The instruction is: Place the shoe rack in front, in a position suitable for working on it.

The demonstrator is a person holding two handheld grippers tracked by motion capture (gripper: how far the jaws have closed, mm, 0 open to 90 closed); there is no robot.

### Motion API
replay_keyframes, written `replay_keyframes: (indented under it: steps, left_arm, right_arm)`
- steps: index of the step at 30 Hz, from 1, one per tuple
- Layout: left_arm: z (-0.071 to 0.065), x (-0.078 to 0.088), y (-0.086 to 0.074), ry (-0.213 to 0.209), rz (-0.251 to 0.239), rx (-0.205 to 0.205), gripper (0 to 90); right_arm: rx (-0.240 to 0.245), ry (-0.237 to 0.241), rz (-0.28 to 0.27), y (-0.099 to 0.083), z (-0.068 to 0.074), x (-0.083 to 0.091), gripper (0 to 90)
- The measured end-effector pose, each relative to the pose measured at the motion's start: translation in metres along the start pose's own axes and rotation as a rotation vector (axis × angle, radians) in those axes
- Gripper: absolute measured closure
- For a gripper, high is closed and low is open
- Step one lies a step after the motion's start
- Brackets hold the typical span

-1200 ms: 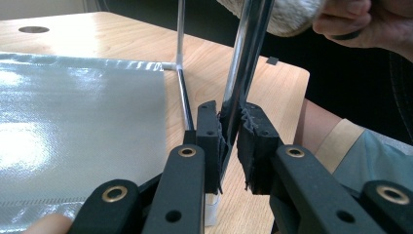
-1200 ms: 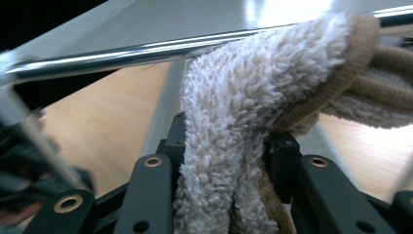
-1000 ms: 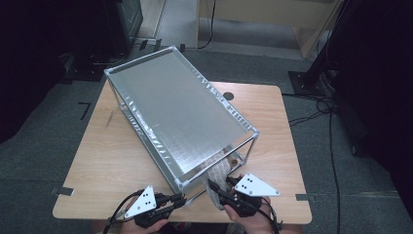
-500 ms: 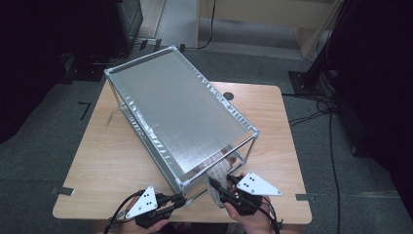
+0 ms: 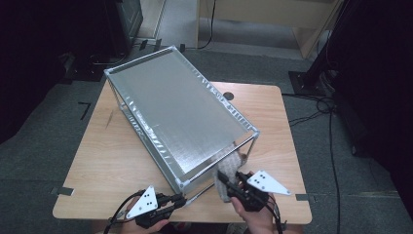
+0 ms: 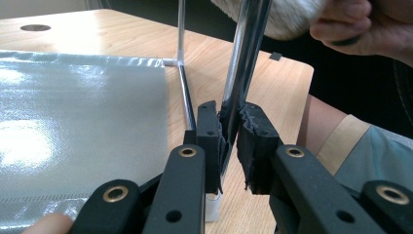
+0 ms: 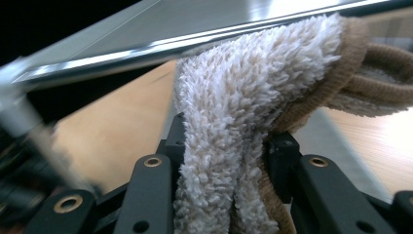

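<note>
A metal rack with a silver top shelf stands slantwise on the wooden table. My left gripper is at the rack's near corner. In the left gripper view this gripper is shut on the upright corner post, beside the silver lower shelf. My right gripper is shut on a fluffy white towel with tan trim, held at the rack's near end just under the top shelf. In the right gripper view the towel bulges up between the jaws of that gripper, against the shelf's edge.
The table has a round cable hole behind the rack. Bare wood lies left of the rack and along the right edge. Cables run over the dark floor to the right. The other hand with the towel is at the top right of the left gripper view.
</note>
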State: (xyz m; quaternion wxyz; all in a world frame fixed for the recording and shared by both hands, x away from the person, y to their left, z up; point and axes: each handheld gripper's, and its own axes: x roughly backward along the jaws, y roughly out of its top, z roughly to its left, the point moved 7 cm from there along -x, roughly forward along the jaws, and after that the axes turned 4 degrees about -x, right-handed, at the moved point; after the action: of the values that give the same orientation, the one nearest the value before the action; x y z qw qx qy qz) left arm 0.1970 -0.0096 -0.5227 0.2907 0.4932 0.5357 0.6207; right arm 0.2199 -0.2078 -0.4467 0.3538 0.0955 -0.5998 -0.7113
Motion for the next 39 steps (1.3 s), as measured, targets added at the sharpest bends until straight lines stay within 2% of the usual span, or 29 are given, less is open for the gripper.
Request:
replay_keyframes:
  steps: [1, 2, 4, 5, 6, 9, 14, 15, 16, 20, 21, 22, 25, 26, 27, 29, 30, 31, 32, 34, 35, 36, 37, 38, 39]
  left_arm:
    - [0.000, 0.000, 0.000, 0.000, 0.000, 0.000, 80.3]
    - [0.000, 0.000, 0.000, 0.002, 0.000, -0.001, 80.3]
    - [0.000, 0.000, 0.000, 0.002, 0.000, -0.002, 80.3]
    - [0.000, 0.000, 0.000, 0.002, 0.000, -0.002, 80.3]
    - [0.000, 0.000, 0.000, 0.001, -0.001, 0.000, 80.3]
    - [0.000, 0.000, 0.000, 0.002, 0.000, -0.001, 80.3]
    - [0.000, 0.000, 0.000, 0.003, 0.001, -0.005, 80.3]
    - [0.000, 0.000, -0.001, 0.004, 0.001, -0.004, 80.3]
    - [0.000, 0.000, -0.001, 0.004, 0.003, -0.006, 80.3]
    - [0.000, 0.000, -0.001, 0.003, 0.004, -0.007, 80.4]
    - [0.000, 0.000, -0.001, 0.003, 0.004, -0.007, 80.4]
    - [0.000, 0.000, -0.001, 0.002, 0.005, -0.009, 80.4]
    - [0.000, -0.001, -0.001, 0.000, 0.003, -0.004, 80.2]
    - [-0.001, -0.001, -0.001, -0.002, 0.004, -0.003, 80.2]
    - [-0.001, -0.001, -0.001, -0.002, 0.004, -0.003, 80.3]
    - [-0.001, -0.001, -0.001, -0.004, 0.004, -0.002, 80.2]
    - [-0.001, -0.001, -0.001, -0.005, 0.005, -0.003, 80.2]
    - [-0.001, -0.001, -0.001, -0.005, 0.005, -0.003, 80.3]
    - [-0.001, -0.001, -0.001, -0.005, 0.004, -0.003, 80.3]
    - [-0.001, -0.001, -0.001, -0.006, 0.005, -0.003, 80.3]
    - [-0.001, -0.001, -0.001, -0.006, 0.005, -0.003, 80.3]
    - [-0.001, -0.001, -0.001, -0.006, 0.005, -0.004, 80.3]
    - [-0.001, -0.001, -0.001, -0.006, 0.005, -0.004, 80.3]
    - [-0.001, -0.001, -0.001, -0.005, 0.005, -0.005, 80.3]
    - [-0.001, -0.001, -0.001, -0.005, 0.005, -0.005, 80.3]
  right_arm:
    - [0.000, 0.000, 0.000, 0.000, 0.000, 0.000, 63.6]
    - [0.065, 0.049, 0.035, -0.005, 0.016, -0.006, 63.6]
    - [0.113, 0.088, 0.062, -0.010, 0.029, -0.010, 63.5]
    - [0.113, 0.088, 0.062, -0.010, 0.029, -0.010, 63.5]
    - [0.158, 0.101, 0.073, -0.014, 0.037, -0.014, 63.5]
    - [0.158, 0.092, 0.074, -0.015, 0.037, -0.016, 63.5]
    - [0.022, -0.041, -0.015, 0.000, -0.005, -0.005, 63.6]
    - [0.022, -0.041, -0.015, 0.000, -0.005, -0.005, 63.6]
    - [-0.034, -0.112, -0.057, 0.006, -0.026, 0.004, 63.7]
    - [-0.129, -0.229, -0.118, 0.010, -0.065, 0.021, 63.7]
    - [-0.129, -0.229, -0.118, 0.010, -0.065, 0.021, 63.7]
    - [-0.148, -0.253, -0.126, 0.009, -0.075, 0.024, 63.7]
    - [-0.142, -0.275, -0.121, 0.006, -0.082, 0.026, 63.6]
    - [-0.107, -0.318, -0.100, 0.000, -0.088, 0.024, 63.7]
    - [-0.107, -0.318, -0.100, 0.000, -0.088, 0.024, 63.7]
    - [-0.103, -0.338, -0.064, -0.009, -0.094, 0.019, 63.7]
    - [-0.103, -0.353, -0.001, -0.021, -0.101, 0.012, 63.6]
    - [-0.103, -0.353, -0.001, -0.021, -0.101, 0.012, 63.6]
    - [-0.105, -0.357, 0.032, -0.027, -0.103, 0.009, 63.7]
    - [-0.094, -0.382, 0.163, -0.048, -0.109, -0.004, 63.6]
    - [-0.094, -0.382, 0.163, -0.048, -0.109, -0.004, 63.6]
    - [-0.083, -0.394, 0.245, -0.061, -0.109, -0.011, 63.6]
    - [-0.083, -0.394, 0.245, -0.061, -0.109, -0.011, 63.6]
    - [-0.081, -0.393, 0.305, -0.071, -0.109, -0.017, 63.5]
    - [-0.081, -0.393, 0.305, -0.071, -0.109, -0.017, 63.5]
